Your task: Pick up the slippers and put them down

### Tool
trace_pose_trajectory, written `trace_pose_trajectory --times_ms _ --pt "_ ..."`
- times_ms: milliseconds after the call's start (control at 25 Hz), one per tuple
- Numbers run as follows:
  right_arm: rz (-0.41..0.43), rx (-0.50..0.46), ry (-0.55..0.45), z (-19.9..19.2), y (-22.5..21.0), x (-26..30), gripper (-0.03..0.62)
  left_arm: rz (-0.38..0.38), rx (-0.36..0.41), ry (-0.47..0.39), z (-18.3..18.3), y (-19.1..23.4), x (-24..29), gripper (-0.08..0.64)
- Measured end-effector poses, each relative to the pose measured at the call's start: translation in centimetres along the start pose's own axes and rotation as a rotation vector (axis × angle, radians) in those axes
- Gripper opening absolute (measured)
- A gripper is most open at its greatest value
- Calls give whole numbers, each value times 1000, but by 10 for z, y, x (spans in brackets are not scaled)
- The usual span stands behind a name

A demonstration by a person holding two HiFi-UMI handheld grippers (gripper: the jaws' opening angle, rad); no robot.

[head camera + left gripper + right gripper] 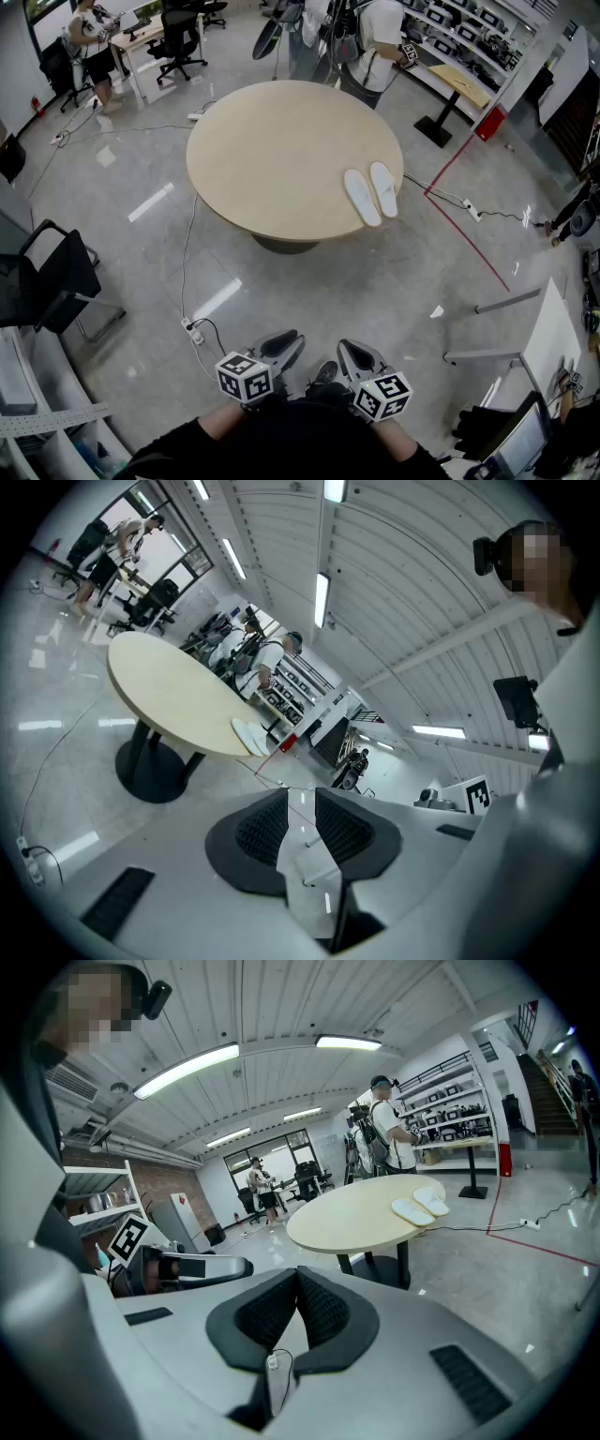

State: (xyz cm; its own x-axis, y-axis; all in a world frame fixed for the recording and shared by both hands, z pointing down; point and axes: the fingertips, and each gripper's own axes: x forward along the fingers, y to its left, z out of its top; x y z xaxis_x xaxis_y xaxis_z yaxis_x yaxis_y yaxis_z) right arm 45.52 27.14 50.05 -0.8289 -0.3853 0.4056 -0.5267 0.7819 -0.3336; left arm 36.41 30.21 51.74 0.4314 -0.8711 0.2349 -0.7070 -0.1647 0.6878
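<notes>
Pointing fwd, slightly down: L claw [280, 347] parted, R claw [359, 357] closed.

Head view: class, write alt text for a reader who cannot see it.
Two white slippers lie side by side near the right edge of a round beige table, seen from above on a grey floor. The left gripper and right gripper are at the bottom of the picture, well short of the table.
</notes>
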Motion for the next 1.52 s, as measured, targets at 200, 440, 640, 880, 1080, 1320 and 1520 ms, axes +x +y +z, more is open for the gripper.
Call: trace_pose_trajectory --times_ms 200,440,640,880,1080,1320,1520 --pt "11 -30 -21 -9 17 -30 15 5 15 -18 -15 -25 -19 106" --pt "27 -17 -78 -28 21 -85 15 13 79 -11 -46 -72 -30 106" --pt "19 65 -133 -54 9 -152 17 4 121 49 -105 -130 -31 106" --pt "1 145 -149 -89 -24 -219 17 32 126 66 -162 -178 -21 106" --pt "-12 185 -165 -94 -40 -246 17 28 141 77 -179 -202 -14 106" --pt "-23 204 -165 -83 -68 -230 17 28 147 75 -162 -192 16 106" --pt "-83 209 -185 -56 -97 -201 17 -14 144 94 -126 -167 53 106"
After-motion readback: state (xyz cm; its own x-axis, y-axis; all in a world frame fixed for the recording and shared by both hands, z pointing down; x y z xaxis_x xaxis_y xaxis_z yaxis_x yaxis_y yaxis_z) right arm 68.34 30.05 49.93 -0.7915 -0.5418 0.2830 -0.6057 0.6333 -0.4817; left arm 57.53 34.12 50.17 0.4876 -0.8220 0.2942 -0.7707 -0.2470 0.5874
